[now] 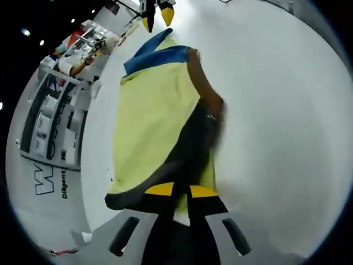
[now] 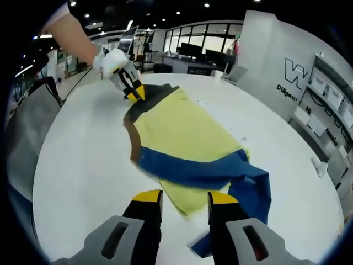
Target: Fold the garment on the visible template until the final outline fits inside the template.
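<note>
A yellow garment (image 2: 182,130) with a blue band (image 2: 193,168) and a dark brown edge (image 2: 132,138) lies spread on the white round table (image 2: 77,176). My left gripper (image 1: 182,193) is shut on a raised fold of the dark cloth (image 1: 193,149) that runs up between its jaws. In the right gripper view the left gripper (image 2: 134,91), held by a white-gloved hand (image 2: 113,61), pinches the garment's far dark corner. My right gripper (image 2: 185,197) stands open, the near yellow corner (image 2: 185,201) lying between its jaws. The right gripper (image 1: 157,16) hovers just past the blue sleeve (image 1: 149,47).
The table's curved edge (image 1: 91,182) runs close to the garment's left side. Beyond it stand white shelving (image 1: 52,121) and a wall with lettering (image 2: 289,77). Desks and monitors (image 2: 193,52) fill the room behind. A small white object (image 2: 319,165) lies near the table's right edge.
</note>
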Tool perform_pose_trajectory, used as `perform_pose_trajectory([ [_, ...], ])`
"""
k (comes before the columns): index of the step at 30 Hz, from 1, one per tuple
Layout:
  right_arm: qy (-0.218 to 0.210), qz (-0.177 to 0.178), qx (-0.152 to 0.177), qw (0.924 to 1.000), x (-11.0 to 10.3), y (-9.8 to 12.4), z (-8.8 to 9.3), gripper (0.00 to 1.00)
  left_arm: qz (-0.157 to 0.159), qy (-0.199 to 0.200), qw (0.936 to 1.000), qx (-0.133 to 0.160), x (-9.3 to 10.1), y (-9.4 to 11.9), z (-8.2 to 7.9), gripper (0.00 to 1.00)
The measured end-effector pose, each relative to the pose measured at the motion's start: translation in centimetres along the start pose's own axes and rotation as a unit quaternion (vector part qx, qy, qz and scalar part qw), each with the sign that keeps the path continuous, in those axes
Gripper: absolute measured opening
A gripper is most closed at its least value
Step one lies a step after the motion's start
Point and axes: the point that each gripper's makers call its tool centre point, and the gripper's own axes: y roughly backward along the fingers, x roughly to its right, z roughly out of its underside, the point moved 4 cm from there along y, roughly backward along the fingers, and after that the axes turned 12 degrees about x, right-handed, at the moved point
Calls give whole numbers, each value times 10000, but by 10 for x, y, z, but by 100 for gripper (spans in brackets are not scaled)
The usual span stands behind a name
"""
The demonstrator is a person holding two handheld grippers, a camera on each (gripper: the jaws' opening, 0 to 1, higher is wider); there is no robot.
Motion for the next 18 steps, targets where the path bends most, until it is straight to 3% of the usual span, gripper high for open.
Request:
perform_pose_trajectory([
  [7, 423, -240, -176, 9987, 2, -14, 0, 25, -36, 248, 9997, 20, -3, 0, 1, 8],
  [9, 591, -292, -230, 9976, 3, -20, -1, 25, -168, 409, 9990, 94, -8, 2, 0, 8],
  [14, 1216, -546, -475, 9899, 4, -32, 3, 23, -382, 491, 9978, 216, -17, 11, -7, 8],
  [18, 1474, -583, -558, 9858, 4, -40, 6, 21, -460, 458, 9976, 258, -21, 16, -10, 8],
])
